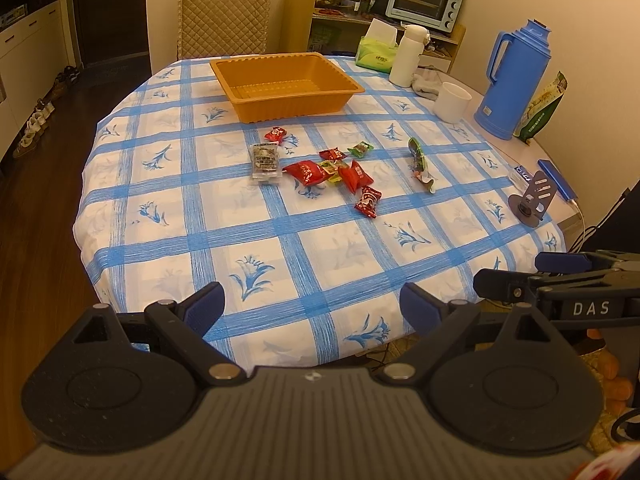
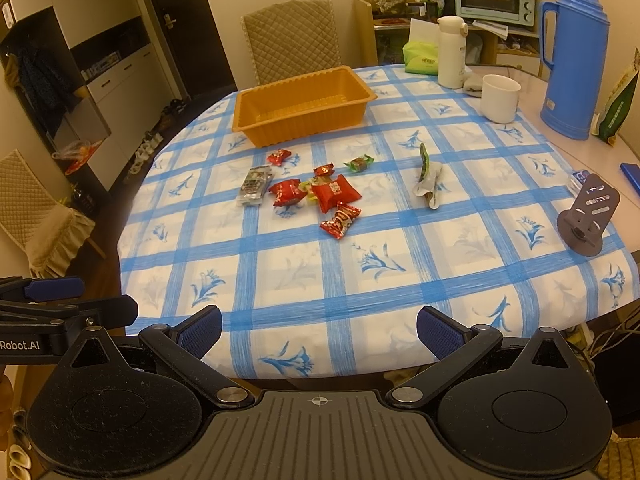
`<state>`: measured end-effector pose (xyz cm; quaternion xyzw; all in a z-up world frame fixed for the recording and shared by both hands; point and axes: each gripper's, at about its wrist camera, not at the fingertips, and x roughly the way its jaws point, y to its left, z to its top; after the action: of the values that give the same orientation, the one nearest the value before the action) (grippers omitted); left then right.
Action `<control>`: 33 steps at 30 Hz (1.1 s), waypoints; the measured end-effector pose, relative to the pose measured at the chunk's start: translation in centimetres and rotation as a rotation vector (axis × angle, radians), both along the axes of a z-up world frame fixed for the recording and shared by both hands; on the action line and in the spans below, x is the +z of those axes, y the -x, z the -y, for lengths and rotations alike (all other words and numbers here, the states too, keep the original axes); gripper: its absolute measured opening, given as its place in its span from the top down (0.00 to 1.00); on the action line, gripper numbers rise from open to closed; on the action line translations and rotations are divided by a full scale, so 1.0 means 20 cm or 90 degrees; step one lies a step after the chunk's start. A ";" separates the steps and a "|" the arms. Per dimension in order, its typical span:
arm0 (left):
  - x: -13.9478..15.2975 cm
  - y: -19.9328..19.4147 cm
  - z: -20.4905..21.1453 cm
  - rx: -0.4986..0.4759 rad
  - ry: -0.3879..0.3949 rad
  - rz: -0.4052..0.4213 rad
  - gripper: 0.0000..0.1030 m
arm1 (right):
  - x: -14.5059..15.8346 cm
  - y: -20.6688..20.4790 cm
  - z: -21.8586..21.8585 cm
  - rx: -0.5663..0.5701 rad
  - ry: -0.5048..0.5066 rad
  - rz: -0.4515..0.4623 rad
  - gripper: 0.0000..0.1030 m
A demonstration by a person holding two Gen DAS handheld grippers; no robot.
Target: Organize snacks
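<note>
An empty orange tray (image 1: 240, 70) (image 2: 256, 102) stands at the far side of the blue-checked table. Several wrapped snacks lie in the middle: red packets (image 1: 306, 172) (image 2: 334, 194), a clear dark packet (image 1: 265, 160) (image 2: 254, 185), a small green candy (image 1: 361, 149) (image 2: 359, 163) and a green-white wrapper (image 1: 419, 164) (image 2: 428, 180) off to the right. My left gripper (image 1: 312, 304) is open and empty at the near table edge. My right gripper (image 2: 320, 330) is open and empty beside it; it also shows in the left wrist view (image 1: 520, 272).
A blue thermos (image 1: 514, 80) (image 2: 574, 60), white cup (image 1: 452, 102) (image 2: 500, 98), white bottle (image 1: 408, 56) (image 2: 452, 52) and tissue box (image 1: 376, 54) stand at the back right. A grey phone stand (image 1: 534, 198) (image 2: 588, 216) sits at the right edge. A chair (image 1: 224, 16) stands behind.
</note>
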<state>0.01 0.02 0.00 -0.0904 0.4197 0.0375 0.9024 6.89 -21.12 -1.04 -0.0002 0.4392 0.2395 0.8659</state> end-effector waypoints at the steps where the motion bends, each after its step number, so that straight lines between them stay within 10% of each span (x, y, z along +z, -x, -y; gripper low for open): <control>1: 0.00 0.00 0.00 0.000 0.000 0.000 0.09 | 0.00 0.00 0.00 0.000 0.000 0.000 0.00; 33: -0.04 -0.04 -0.04 0.017 0.006 -0.012 0.09 | -0.05 -0.08 -0.04 0.007 0.005 -0.018 0.00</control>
<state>0.84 0.73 -0.87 -0.0996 0.4268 0.0482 0.8975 8.51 -20.30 -2.03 -0.0026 0.4522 0.2428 0.8582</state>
